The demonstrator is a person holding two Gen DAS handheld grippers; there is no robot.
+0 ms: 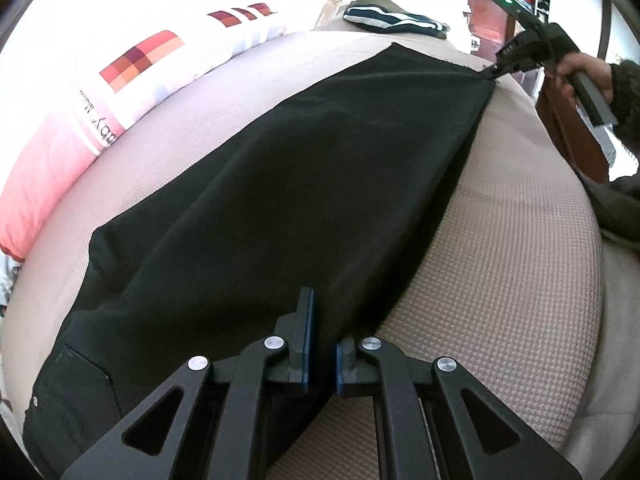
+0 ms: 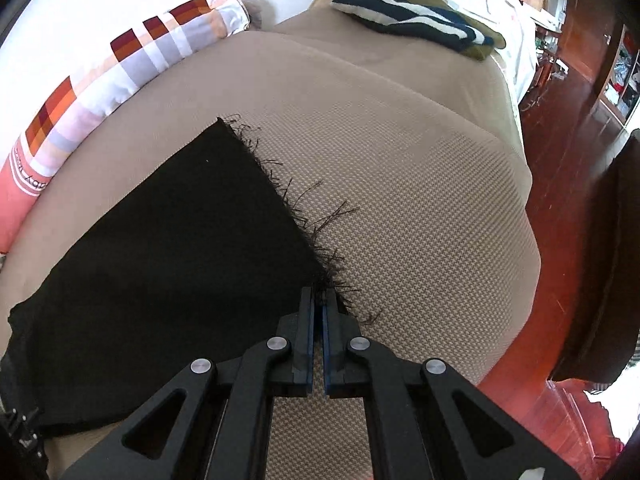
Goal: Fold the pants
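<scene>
Pants [image 1: 280,184] lie lengthwise along the bed [image 1: 500,260], left tool [image 1: 322,344] and right tool [image 2: 319,316] each clamping an end.

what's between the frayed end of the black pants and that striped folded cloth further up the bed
Only bare tan bed cover. In the right wrist view nothing lies between the black pants and the striped cloth.

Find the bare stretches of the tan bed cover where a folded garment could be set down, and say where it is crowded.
Bare tan cover lies between the black pants' frayed hem and the striped folded clothes, and along the near edge beside the pants. It is crowded under the pants and by the checked quilt.
</scene>
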